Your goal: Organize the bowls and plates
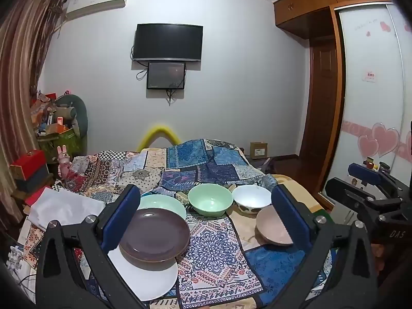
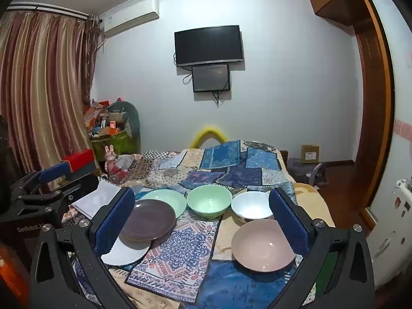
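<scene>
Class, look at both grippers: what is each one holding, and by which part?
Nothing is held. The left gripper and right gripper both stand open above the dishes, touching none.

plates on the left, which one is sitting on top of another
The dark brown plate. It rests on the white plate, covering its far part. The pale green plate lies behind it on the patchwork cloth.

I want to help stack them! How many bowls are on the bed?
3. A round mint-green bowl sits in the middle at the back, a white bowl with dark spots is right beside it, and a wide pink bowl sits nearest, on the right. None looks hidden.
</scene>
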Demonstrator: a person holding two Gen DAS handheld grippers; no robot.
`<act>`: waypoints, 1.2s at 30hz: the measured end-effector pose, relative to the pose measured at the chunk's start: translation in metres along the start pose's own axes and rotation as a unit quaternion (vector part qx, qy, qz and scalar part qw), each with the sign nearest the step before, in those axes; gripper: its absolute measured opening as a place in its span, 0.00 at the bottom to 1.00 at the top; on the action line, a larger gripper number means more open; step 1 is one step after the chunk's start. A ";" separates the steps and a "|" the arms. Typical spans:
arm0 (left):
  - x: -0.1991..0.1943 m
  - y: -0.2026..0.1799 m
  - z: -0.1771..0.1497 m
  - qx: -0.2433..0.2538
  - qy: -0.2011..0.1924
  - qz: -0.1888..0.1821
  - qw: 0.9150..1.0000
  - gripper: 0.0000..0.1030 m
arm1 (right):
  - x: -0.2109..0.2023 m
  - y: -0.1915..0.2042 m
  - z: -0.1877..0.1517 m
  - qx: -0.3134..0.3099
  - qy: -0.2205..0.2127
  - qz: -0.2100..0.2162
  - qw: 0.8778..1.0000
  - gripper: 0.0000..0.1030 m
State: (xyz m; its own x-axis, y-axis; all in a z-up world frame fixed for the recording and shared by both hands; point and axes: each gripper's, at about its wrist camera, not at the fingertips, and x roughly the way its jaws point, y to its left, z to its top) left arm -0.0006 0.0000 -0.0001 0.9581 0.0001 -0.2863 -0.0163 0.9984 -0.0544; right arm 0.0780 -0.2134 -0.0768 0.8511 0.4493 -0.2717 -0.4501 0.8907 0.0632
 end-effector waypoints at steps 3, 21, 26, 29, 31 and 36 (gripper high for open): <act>-0.001 0.000 -0.001 -0.002 -0.002 0.002 1.000 1.00 | 0.001 0.000 0.000 0.000 -0.002 0.000 1.000 1.00; 0.002 -0.002 0.001 -0.005 -0.004 0.011 1.000 1.00 | 0.000 0.001 0.000 -0.003 -0.003 0.001 1.000 1.00; 0.001 -0.002 0.001 -0.006 -0.005 0.011 1.000 1.00 | 0.001 0.001 0.002 -0.003 -0.004 0.001 1.000 1.00; 0.001 -0.001 0.001 -0.007 -0.004 0.010 1.000 1.00 | 0.000 0.002 0.002 -0.003 -0.004 0.001 1.000 1.00; 0.001 -0.001 0.000 -0.007 -0.004 0.010 1.000 1.00 | -0.001 0.002 0.002 -0.003 -0.005 0.001 1.000 1.00; 0.001 -0.001 0.000 -0.005 -0.005 0.011 1.000 1.00 | 0.000 0.002 0.003 -0.003 -0.005 0.001 1.000 1.00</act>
State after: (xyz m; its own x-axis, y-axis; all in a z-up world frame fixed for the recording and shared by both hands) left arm 0.0001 -0.0013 -0.0006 0.9601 0.0235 -0.2788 -0.0413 0.9974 -0.0583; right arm 0.0783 -0.2116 -0.0734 0.8529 0.4518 -0.2616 -0.4536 0.8894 0.0571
